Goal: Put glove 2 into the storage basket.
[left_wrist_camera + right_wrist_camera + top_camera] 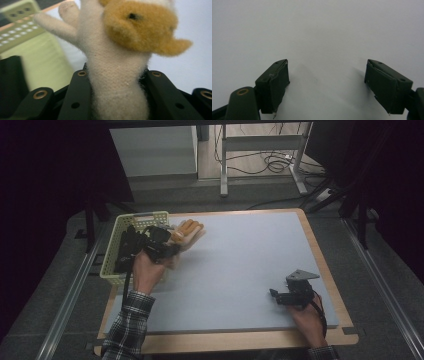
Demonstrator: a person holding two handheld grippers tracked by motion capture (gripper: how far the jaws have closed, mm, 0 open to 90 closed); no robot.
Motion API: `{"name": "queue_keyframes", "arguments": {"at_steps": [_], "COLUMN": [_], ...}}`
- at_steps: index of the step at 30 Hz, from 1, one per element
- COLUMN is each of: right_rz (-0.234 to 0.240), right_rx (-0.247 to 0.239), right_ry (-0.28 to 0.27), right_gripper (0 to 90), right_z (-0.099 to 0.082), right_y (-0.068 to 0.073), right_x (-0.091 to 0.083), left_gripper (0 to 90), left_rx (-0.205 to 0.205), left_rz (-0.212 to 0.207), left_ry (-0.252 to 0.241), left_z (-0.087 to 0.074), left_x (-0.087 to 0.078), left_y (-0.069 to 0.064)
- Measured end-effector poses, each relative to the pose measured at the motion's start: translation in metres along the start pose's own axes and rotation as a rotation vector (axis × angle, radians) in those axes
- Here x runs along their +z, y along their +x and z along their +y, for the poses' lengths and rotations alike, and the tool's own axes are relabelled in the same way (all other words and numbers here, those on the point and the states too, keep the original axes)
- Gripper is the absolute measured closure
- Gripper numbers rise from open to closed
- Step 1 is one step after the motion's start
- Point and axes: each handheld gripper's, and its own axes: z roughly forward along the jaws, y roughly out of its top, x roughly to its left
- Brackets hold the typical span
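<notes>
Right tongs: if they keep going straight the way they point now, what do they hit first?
Probably the bare grey table top. The open right tongs point slightly down at it, with nothing between or ahead of the jaws, though depth is hard to judge.

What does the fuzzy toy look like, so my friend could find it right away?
Start at the pale green basket at the grey table's far left corner. Right beside it, the left gripper is shut on a small plush toy. It is the one soft, furry thing there: white body with stubby limbs and an orange-tan patch, while everything near it is hard and black or green.
</notes>
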Motion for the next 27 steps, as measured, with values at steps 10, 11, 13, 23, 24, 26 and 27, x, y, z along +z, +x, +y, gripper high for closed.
{"name": "queue_keyframes", "arguments": {"at_steps": [10,11,13,23,24,26,27], "right_rz": [0.000,0.000,0.000,0.000,0.000,0.000,0.000], "right_rx": [0.001,0.001,0.001,0.001,0.001,0.001,0.001], "right_ry": [0.000,0.000,0.000,0.000,0.001,0.001,0.001], "right_gripper": [19.1,19.1,19.1,19.1,19.1,19.1,19.1], "right_z": [0.000,0.000,0.000,0.000,0.000,0.000,0.000], "right_y": [0.000,0.000,0.000,0.000,0.000,0.000,0.000], "right_x": [0.000,0.000,0.000,0.000,0.000,0.000,0.000], "left_gripper": [72.8,73.9,76.7,78.4,78.3,78.3,78.3], "left_rx": [-0.090,-0.094,-0.103,-0.167,-0.175,-0.182,-0.194], "left_rz": [0.098,0.101,0.111,0.163,0.170,0.187,0.191], "left_ry": [0.003,0.004,0.006,-0.012,-0.011,-0.005,-0.006], "left_z": [-0.004,-0.005,-0.007,-0.019,-0.019,-0.020,-0.021], "left_x": [-0.005,-0.005,-0.005,-0.007,-0.007,-0.005,-0.003], "left_y": [0.050,0.054,0.060,0.090,0.094,0.102,0.104]}}
